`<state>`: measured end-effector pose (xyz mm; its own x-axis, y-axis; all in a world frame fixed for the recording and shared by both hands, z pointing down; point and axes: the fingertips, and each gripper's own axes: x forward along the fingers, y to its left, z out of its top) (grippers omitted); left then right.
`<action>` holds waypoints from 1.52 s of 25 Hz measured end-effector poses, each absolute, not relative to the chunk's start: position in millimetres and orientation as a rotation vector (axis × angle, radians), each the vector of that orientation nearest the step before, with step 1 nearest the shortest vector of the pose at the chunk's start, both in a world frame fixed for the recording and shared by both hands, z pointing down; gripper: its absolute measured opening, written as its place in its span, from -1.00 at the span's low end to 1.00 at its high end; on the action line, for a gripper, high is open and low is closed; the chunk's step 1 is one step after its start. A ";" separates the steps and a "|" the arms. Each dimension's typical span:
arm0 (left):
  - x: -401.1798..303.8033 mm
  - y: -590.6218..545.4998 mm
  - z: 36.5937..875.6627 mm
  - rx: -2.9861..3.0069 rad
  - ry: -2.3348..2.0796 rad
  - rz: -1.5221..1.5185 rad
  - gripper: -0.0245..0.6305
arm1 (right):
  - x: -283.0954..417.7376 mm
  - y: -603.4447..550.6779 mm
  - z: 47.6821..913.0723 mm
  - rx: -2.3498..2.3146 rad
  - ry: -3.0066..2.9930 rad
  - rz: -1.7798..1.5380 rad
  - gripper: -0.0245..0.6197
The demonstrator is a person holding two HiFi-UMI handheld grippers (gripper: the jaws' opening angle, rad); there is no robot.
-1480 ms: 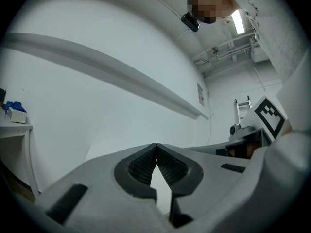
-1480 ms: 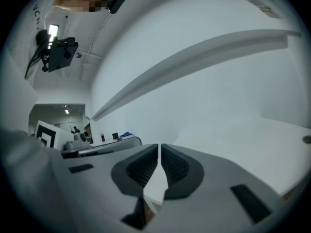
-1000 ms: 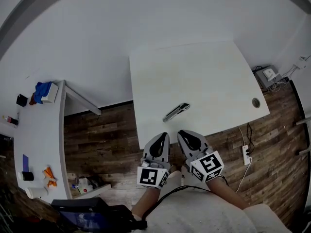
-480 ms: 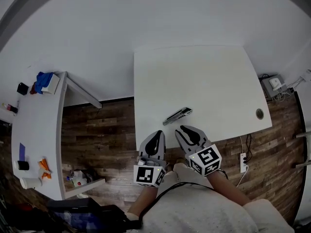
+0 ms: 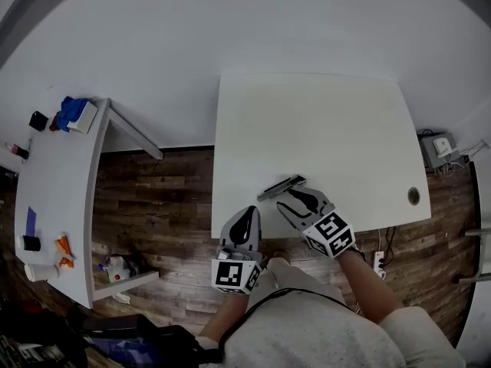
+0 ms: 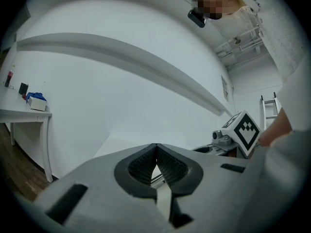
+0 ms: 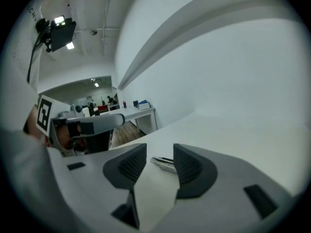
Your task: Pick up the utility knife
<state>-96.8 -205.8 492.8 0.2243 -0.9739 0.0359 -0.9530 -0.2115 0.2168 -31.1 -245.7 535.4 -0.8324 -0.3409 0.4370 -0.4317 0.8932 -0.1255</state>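
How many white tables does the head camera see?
2. A large table in the middle, bearing the utility knife near its front edge, and a narrow table at the left, holding small items. Others may lie out of view.

This is looking like an office: white desks (image 5: 322,129) are standing on a wood floor (image 5: 161,198), one bearing a cable hole (image 5: 414,196).

No words, numbers or brands are legible to me; the only signs are black square patterns on the white cube (image 5: 234,276) of my left claw (image 5: 247,211) and on the second white cube (image 5: 331,234) of my right claw (image 5: 295,199).
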 end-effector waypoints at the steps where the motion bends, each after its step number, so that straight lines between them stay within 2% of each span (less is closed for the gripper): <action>1: -95.9 -207.1 495.6 2.292 -1.841 -0.158 -0.92 | -31.6 -249.0 539.5 0.522 -2.630 0.263 -0.45; 10: -91.0 -212.2 509.2 2.244 -1.860 -0.162 -0.92 | -36.7 -268.4 573.7 0.108 -2.414 -0.081 -0.29; 21: -94.9 -209.4 514.1 2.196 -1.895 -0.162 -0.92 | -47.0 -273.3 602.3 -0.225 -2.186 -0.287 -0.29; 27: -100.0 -208.5 514.9 2.174 -1.918 -0.170 -0.92 | -50.0 -274.8 614.9 -0.346 -2.078 -0.331 -0.29; 38: -108.5 -208.3 515.5 2.135 -1.954 -0.180 -0.92 | -50.0 -275.1 627.9 -0.474 -1.963 -0.217 -0.29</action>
<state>-108.5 -208.3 515.5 0.0973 -0.9927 0.0710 -0.9629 -0.0759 0.2589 -50.0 -275.1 627.9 -0.3654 0.2302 0.9019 0.4219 0.9046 -0.0599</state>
